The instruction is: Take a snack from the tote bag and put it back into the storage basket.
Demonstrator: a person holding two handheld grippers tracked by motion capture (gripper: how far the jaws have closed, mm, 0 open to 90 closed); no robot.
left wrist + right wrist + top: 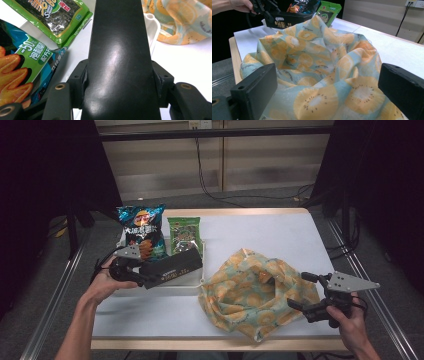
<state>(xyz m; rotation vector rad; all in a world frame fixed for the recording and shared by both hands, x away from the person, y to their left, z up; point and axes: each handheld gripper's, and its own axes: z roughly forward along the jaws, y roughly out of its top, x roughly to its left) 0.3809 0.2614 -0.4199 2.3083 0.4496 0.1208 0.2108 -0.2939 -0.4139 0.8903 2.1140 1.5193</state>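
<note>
My left gripper (148,279) is shut on one end of a long black Oreo biscuit box (173,266), held level just above a white tray (165,290). In the left gripper view the box (117,37) runs up between the two pads, which press its sides. My right gripper (297,290) stands open at the right edge of a crumpled cloth bag (252,292) printed with orange and kiwi slices. In the right gripper view the cloth (312,57) spreads in front of the wide-apart jaws, and I cannot tell whether they touch it.
A blue crisp bag (142,232) and a green seaweed pack (184,235) stand at the back of the tray. The white table top (270,232) stretches behind the cloth bag, with a wooden edge (150,343) in front. Cables lie on the floor beyond.
</note>
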